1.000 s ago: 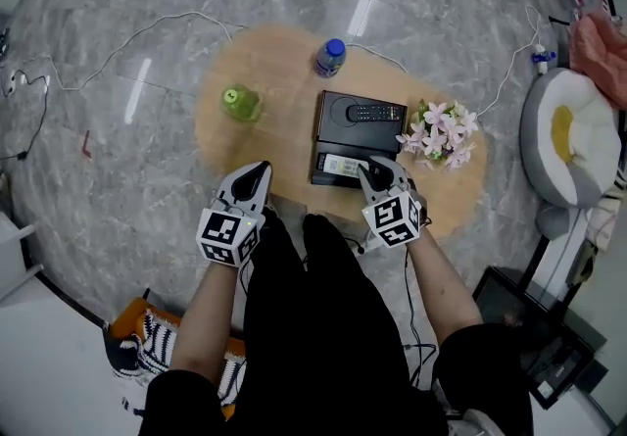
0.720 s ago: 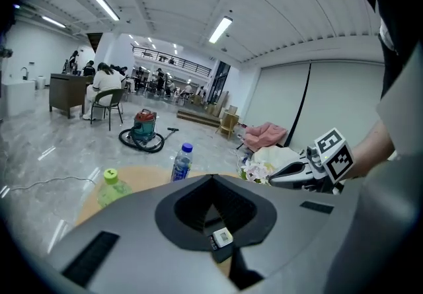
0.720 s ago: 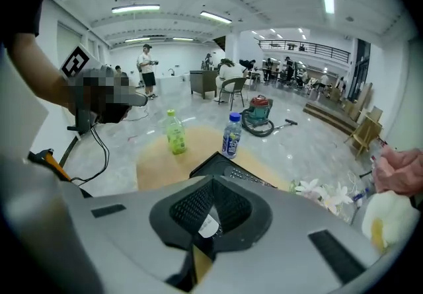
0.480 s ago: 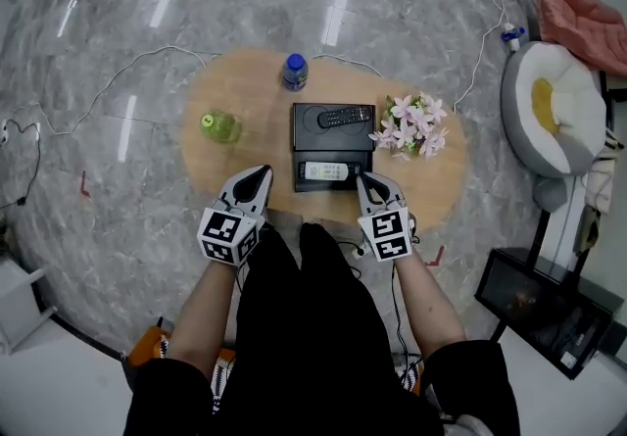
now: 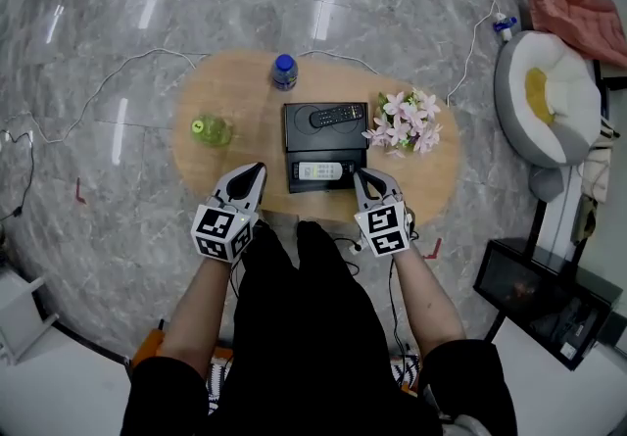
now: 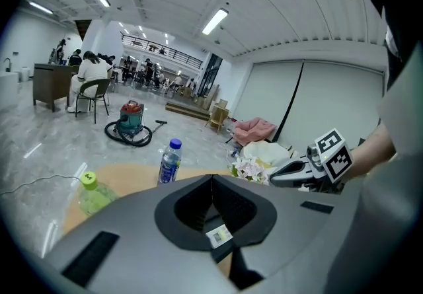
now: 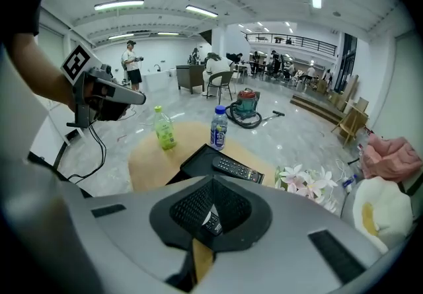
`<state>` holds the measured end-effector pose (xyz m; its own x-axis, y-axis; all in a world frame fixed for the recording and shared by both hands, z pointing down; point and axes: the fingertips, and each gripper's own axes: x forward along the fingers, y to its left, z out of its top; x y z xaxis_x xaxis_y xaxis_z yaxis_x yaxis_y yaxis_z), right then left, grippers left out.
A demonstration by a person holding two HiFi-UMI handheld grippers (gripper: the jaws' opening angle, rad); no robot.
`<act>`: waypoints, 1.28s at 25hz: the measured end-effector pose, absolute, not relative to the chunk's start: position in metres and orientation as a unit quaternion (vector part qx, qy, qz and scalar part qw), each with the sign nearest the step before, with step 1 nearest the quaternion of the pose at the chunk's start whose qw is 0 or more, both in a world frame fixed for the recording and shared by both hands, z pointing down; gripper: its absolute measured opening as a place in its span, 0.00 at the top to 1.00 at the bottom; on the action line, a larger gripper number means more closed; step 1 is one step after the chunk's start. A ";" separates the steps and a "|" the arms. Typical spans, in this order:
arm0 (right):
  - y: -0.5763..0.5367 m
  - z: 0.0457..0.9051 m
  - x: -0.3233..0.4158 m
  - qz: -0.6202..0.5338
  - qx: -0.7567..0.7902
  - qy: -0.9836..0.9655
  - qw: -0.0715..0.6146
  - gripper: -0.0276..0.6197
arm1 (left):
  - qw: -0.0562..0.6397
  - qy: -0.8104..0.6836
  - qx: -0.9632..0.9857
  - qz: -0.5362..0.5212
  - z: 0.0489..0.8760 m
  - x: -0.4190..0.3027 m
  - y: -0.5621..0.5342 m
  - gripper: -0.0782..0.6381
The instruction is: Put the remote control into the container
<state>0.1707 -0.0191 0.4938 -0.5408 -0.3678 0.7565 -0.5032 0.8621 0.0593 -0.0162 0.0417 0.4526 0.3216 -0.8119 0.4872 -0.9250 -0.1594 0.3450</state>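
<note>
A black two-part container [image 5: 294, 140] sits in the middle of the oval wooden table [image 5: 245, 106]. A black remote [image 5: 331, 116] lies in its far part and a white remote [image 5: 318, 170] in its near part. My left gripper [image 5: 258, 169] is shut and holds nothing; it hovers at the table's near edge, left of the container. My right gripper [image 5: 359, 174] is also shut and holds nothing, just right of the white remote's end and apart from it. The right gripper view looks over its closed jaws at the black remote [image 7: 236, 169].
On the table stand a blue-capped bottle [image 5: 284, 72] beyond the container, a green bottle [image 5: 211, 130] to its left and pink-white flowers [image 5: 404, 125] to its right. White cables cross the marble floor. A white cushion seat [image 5: 549, 101] and a dark box [image 5: 529, 297] are at the right.
The right gripper, which was over the white remote's right end in the container, has drawn back and up; the remote stays in the near part. The left gripper shifted slightly.
</note>
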 end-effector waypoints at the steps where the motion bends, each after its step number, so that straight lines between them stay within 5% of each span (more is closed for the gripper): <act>1: -0.020 0.496 0.171 0.081 0.244 -0.873 0.414 0.94 | 0.302 -0.576 0.754 0.096 0.454 -0.016 0.042 0.88; 15: -0.069 0.561 0.137 -0.021 0.129 -0.844 0.520 0.93 | 0.334 -0.614 0.710 0.088 0.484 -0.031 0.052 0.88; 20: -0.086 0.604 0.117 -0.065 0.057 -0.818 0.569 0.66 | 0.347 -0.641 0.680 0.083 0.497 -0.047 0.069 0.88; 32: -0.098 0.649 0.081 -0.188 -0.131 -0.761 0.607 0.58 | 0.377 -0.665 0.639 0.081 0.516 -0.053 0.101 0.88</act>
